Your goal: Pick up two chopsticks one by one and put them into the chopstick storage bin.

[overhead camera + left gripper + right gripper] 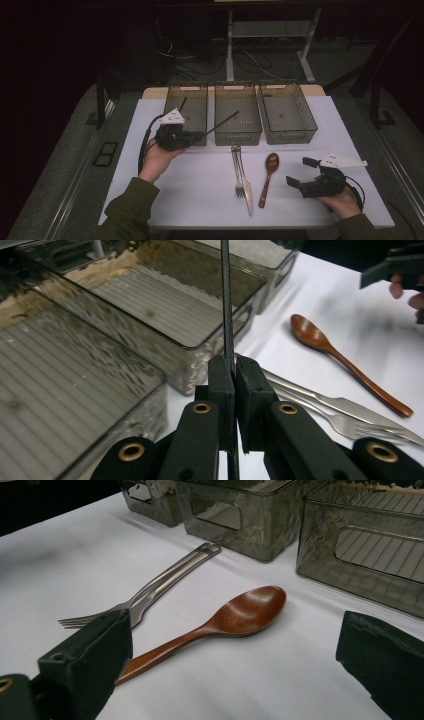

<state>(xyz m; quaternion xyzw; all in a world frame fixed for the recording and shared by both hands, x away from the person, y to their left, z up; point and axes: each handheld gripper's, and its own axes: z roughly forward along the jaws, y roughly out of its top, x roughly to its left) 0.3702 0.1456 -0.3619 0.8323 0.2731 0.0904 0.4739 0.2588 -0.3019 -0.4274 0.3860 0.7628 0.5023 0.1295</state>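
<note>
- While the left gripper (192, 136) is held above the table's left side, just near of the three bins, a thin black chopstick (220, 123) is clamped between its closed jaws; in the left gripper view the stick (226, 300) runs straight up out of the pinch.
- From the high view, the chopstick is seen slanting away to the right, its free end hanging over the middle bin (237, 115), clear of the floor of that bin as far as can be told.
- A second dark stick (183, 104) appears to lie in the left bin (187, 111), though it is too thin to be sure of.
- Sorting of utensils into bins is judged to be the work in hand, with the carry of the chopstick as the present step.
- For the next move, the stick would need to be brought over the chosen bin, lowered inside its walls, and only then released.
- On the right, the right gripper (298, 172) is held low with its jaws spread wide and nothing between them, facing the wooden spoon (235, 617).
- Fork (238, 172) and knife (245, 180) lie side by side, touching, left of the spoon on the white table (190, 195).
</note>
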